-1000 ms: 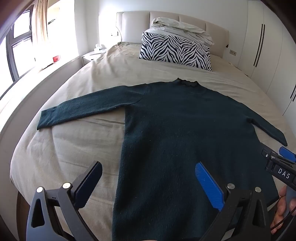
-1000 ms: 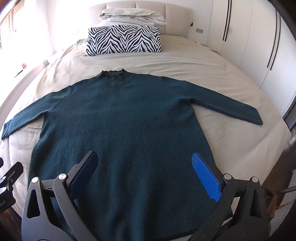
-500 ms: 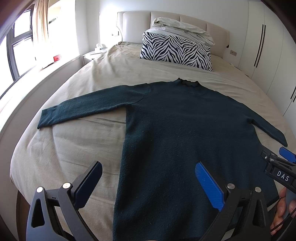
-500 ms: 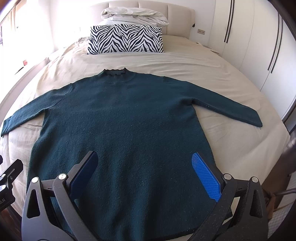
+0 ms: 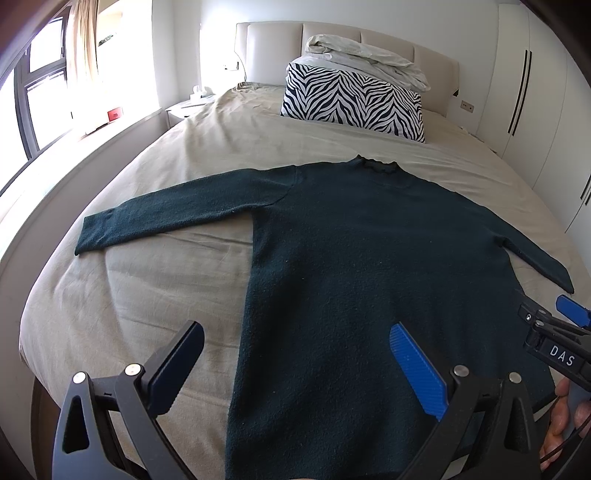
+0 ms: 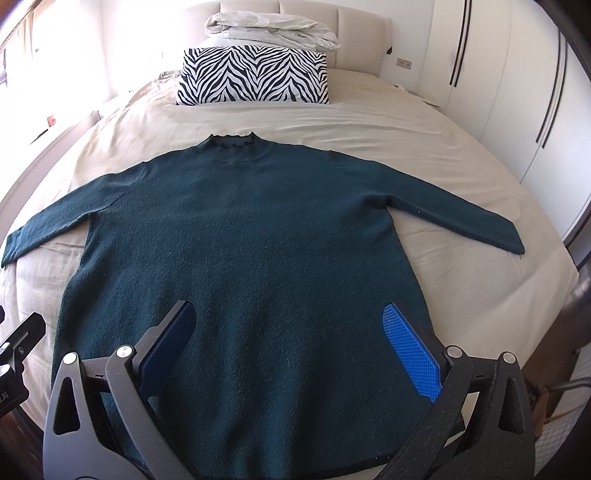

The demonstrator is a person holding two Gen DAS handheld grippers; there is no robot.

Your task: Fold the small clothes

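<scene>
A dark teal long-sleeved sweater (image 5: 369, 266) (image 6: 251, 251) lies flat on the bed, front down or up I cannot tell, collar toward the headboard and both sleeves spread out. My left gripper (image 5: 295, 332) hovers open over the sweater's lower left edge, one finger above the sheet, the other above the knit. My right gripper (image 6: 286, 317) is open above the hem area, holding nothing. The right gripper's tip (image 5: 565, 317) shows at the right edge of the left wrist view, with a hand (image 5: 561, 424) below it.
The bed (image 5: 155, 295) has a beige sheet. A zebra-print pillow (image 6: 255, 75) and a folded white duvet (image 6: 269, 31) lie by the headboard. White wardrobes (image 6: 498, 85) stand on the right, a window (image 5: 33, 96) and nightstand on the left.
Both grippers have crept slightly forward and up; the sweater has not moved and nothing was grasped.
</scene>
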